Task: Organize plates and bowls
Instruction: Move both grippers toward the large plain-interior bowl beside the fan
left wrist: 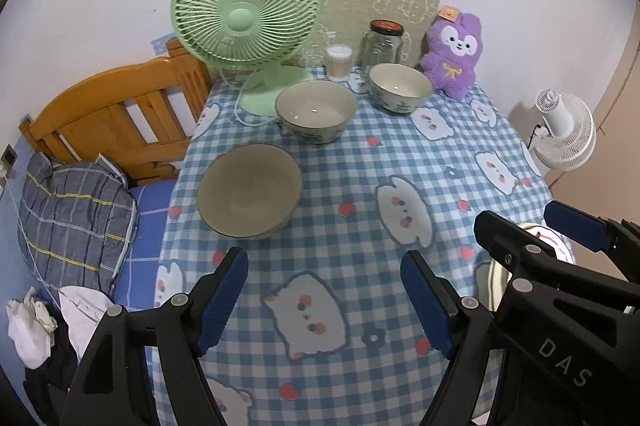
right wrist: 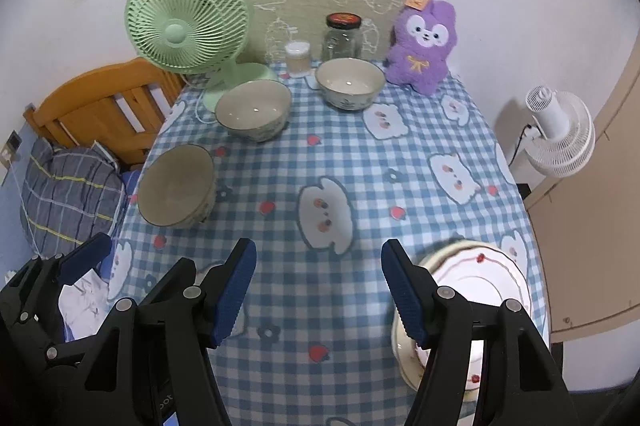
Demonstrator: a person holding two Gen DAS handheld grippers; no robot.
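Three cream bowls stand on the checked tablecloth: a near one point(left wrist: 250, 190) point(right wrist: 176, 186) at the left, a middle one point(left wrist: 316, 112) point(right wrist: 253, 110) by the green fan, a far one point(left wrist: 400, 86) point(right wrist: 349, 82) by the plush. White plates with red dots point(right wrist: 476, 278) lie at the near right edge, partly hidden behind my right gripper's finger; a sliver shows in the left wrist view point(left wrist: 548, 238). My left gripper point(left wrist: 324, 302) is open and empty above the cloth. My right gripper point(right wrist: 318, 290) is open and empty, beside the plates.
A green fan point(left wrist: 244, 22), a small cup point(left wrist: 339, 62), a glass jar point(left wrist: 382, 42) and a purple plush point(left wrist: 454, 54) line the back of the table. A wooden bed frame point(left wrist: 120, 114) and pillow lie left. A white fan point(left wrist: 564, 130) stands right.
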